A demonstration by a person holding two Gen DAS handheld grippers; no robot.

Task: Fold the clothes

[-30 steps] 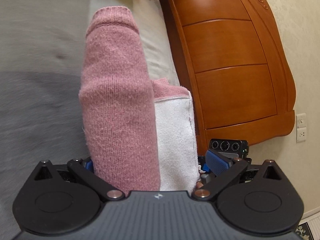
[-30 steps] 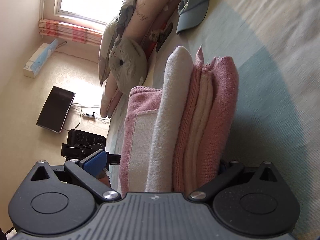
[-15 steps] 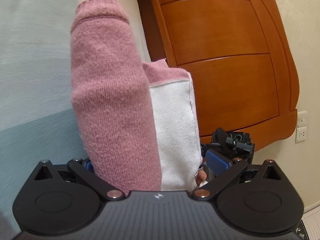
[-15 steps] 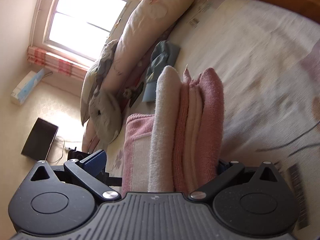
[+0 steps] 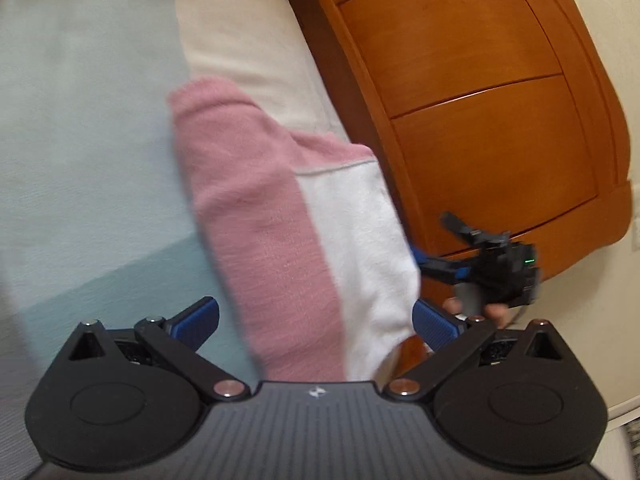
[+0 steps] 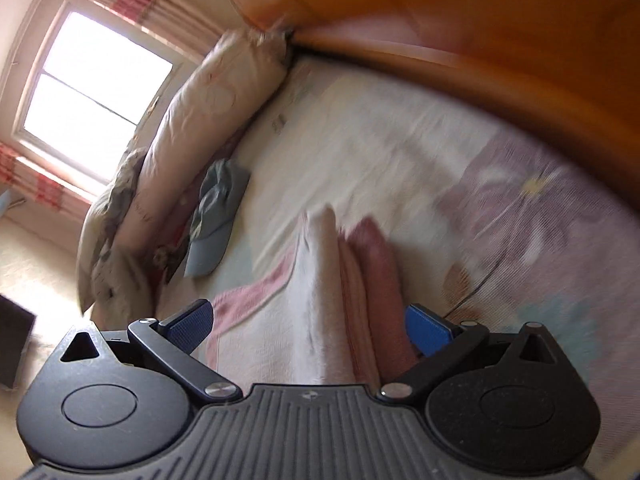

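A folded pink and white knit garment (image 5: 280,216) lies on the bed, running away from the camera between the fingers of my left gripper (image 5: 316,324). Its blue pads (image 5: 196,320) stand spread, the left one clear of the cloth. In the right wrist view the same folded garment (image 6: 344,300) shows its stacked edges between the spread pads of my right gripper (image 6: 310,328), which is open. My right gripper (image 5: 480,268) also shows in the left wrist view beside the garment, with a hand's fingertips (image 5: 496,312) under it. Both views are motion-blurred.
A wooden headboard (image 5: 480,120) borders the bed on the right of the left wrist view. The bedsheet (image 6: 380,152) is pale with a flower print. A blue cap (image 6: 216,220) and long pillows (image 6: 192,120) lie near the window (image 6: 88,92).
Both grippers were shut on the folded garment; now their pads are spread and the garment rests on the bed. Both cameras have swung, the garment sitting lower and nearer the headboard.
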